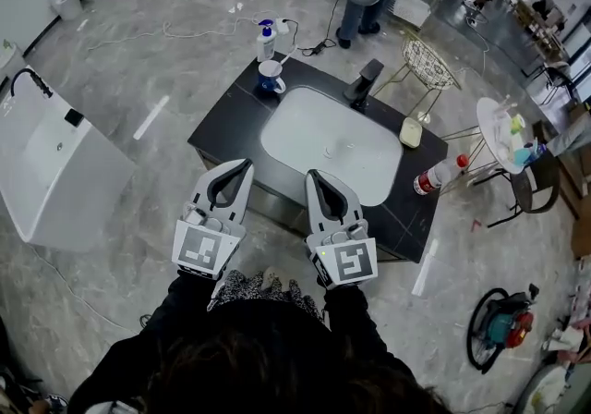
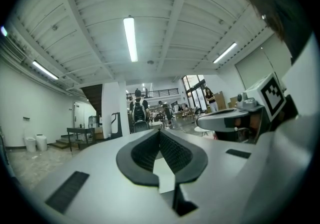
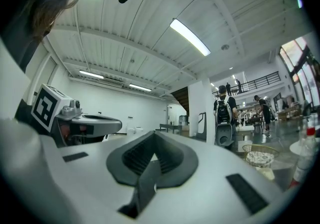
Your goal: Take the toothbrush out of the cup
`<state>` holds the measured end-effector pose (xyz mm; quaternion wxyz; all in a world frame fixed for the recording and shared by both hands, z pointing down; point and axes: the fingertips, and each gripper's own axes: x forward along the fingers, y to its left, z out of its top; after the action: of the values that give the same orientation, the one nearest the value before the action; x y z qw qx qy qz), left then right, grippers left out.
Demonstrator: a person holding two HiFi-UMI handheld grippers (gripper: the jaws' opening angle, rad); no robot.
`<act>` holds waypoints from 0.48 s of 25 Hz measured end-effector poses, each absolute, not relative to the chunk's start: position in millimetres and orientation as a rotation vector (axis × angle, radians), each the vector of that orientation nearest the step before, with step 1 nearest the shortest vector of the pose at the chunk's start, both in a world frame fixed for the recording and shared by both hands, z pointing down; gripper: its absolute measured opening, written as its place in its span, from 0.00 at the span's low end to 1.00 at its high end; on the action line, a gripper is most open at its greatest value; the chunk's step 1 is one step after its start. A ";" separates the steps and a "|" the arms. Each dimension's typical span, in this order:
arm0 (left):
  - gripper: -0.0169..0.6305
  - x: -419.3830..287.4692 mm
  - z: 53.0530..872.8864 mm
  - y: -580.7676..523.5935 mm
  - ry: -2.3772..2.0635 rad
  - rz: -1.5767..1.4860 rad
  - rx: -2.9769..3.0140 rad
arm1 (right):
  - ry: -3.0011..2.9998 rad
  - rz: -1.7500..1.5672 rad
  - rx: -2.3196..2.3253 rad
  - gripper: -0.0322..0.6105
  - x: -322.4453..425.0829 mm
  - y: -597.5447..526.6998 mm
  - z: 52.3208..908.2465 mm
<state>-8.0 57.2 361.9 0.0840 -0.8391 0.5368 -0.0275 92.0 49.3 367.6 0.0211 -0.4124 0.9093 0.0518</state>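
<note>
both grippers hang level, side by side over the near edge of the counter (image 1: 218, 128). the left gripper (image 1: 242, 165) has its jaws pressed together with nothing between them, and the right gripper (image 1: 312, 176) is closed and empty too. just past their tips lies the white basin (image 1: 323, 140). the cup (image 1: 271, 78) stands at the counter's far corner, well apart from both grippers, beside a pump bottle (image 1: 266, 41). it's too small here to make out the toothbrush in it.
</note>
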 end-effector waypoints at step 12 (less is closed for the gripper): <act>0.04 8.4 362.4 14.0 1.578 -0.099 -2.495 | 2.817 0.149 -1.276 0.05 106.2 8.3 372.5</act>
<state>8.4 14.0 362.4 0.0938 -0.8409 0.5320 -0.0333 106.2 8.3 372.5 0.0226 -0.4121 0.9096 0.0481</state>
